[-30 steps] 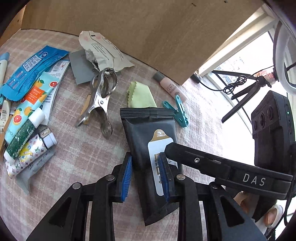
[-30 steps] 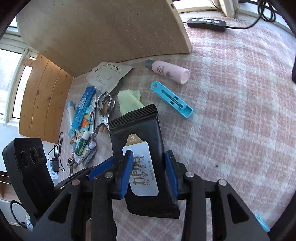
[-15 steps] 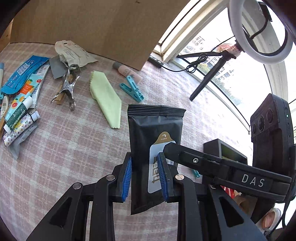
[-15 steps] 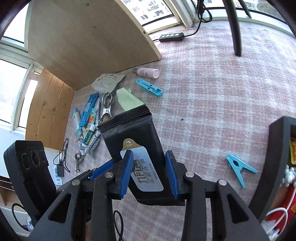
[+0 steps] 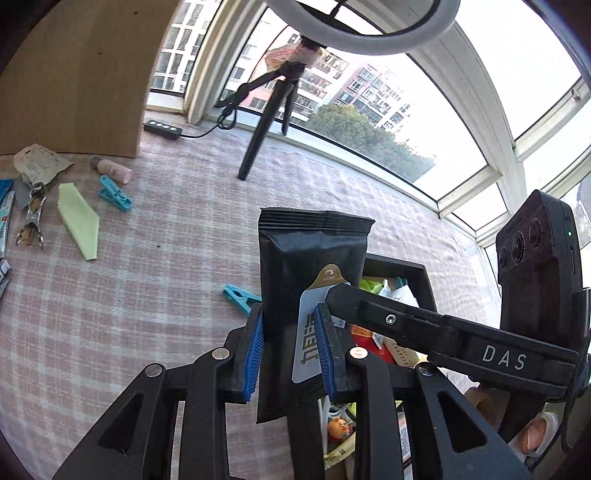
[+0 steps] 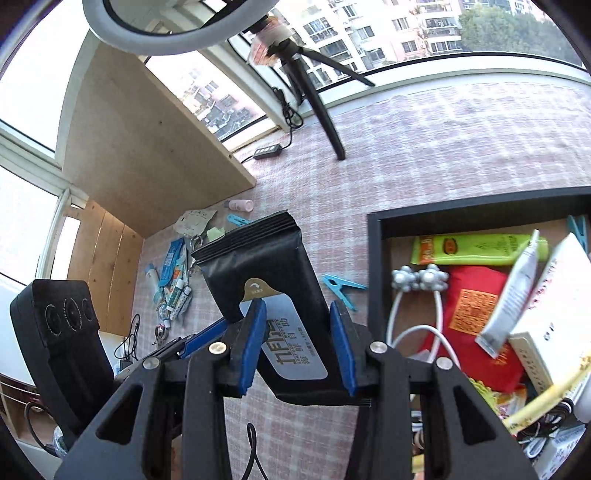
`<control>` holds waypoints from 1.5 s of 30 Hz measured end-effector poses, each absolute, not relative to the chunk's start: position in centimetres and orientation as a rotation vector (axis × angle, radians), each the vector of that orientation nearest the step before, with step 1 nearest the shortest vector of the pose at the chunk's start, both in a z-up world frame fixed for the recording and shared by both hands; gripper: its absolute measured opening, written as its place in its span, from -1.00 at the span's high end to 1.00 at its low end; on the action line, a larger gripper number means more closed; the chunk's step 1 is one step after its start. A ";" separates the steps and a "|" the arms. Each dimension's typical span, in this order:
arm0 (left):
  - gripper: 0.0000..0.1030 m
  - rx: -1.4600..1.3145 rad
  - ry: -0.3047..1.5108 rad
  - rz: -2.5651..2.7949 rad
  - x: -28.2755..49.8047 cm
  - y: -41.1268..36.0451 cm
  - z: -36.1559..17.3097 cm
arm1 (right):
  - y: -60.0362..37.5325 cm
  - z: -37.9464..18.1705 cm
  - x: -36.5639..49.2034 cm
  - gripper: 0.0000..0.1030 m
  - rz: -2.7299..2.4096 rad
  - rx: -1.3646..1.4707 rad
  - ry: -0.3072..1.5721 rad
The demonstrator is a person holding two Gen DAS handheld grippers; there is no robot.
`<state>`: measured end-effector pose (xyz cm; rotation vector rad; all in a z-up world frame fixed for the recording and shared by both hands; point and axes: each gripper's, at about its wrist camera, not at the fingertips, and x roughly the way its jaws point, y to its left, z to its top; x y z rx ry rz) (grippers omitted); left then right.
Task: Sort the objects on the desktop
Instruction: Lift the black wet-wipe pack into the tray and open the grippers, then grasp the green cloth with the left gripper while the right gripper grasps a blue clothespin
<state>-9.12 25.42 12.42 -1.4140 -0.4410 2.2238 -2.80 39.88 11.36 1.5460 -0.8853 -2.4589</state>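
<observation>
In the left wrist view, the left gripper [image 5: 288,352] clamps the lower part of the black wipes pack [image 5: 310,266], held above the desk beside the black box [image 5: 424,273]. In the right wrist view, the right gripper [image 6: 297,343] grips the same pack [image 6: 266,266] with its 2 blue pads, just left of the box's [image 6: 376,258] left wall.

Daylight pours through curved bay windows [image 5: 424,122] along the far edge of the desk [image 5: 110,314], which wears a pink checked cloth. Apartment blocks [image 6: 369,33] and trees stand outside. A plywood board [image 6: 140,147] rises at the far left corner.
</observation>
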 end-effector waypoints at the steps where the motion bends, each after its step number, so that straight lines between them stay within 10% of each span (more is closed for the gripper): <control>1: 0.53 -1.410 -0.423 2.207 -8.9 26.4 12.6 | 40.8 11.5 -2.0 0.29 -2.477 1.545 -0.900; 18: 0.52 -1.363 -0.231 2.081 -6.3 34.7 14.6 | 48.8 12.8 7.5 0.29 -2.746 1.523 -1.046; 45: 0.52 -1.462 -0.387 2.449 -7.7 15.7 13.2 | 34.5 12.8 0.0 0.15 -2.686 1.491 -0.542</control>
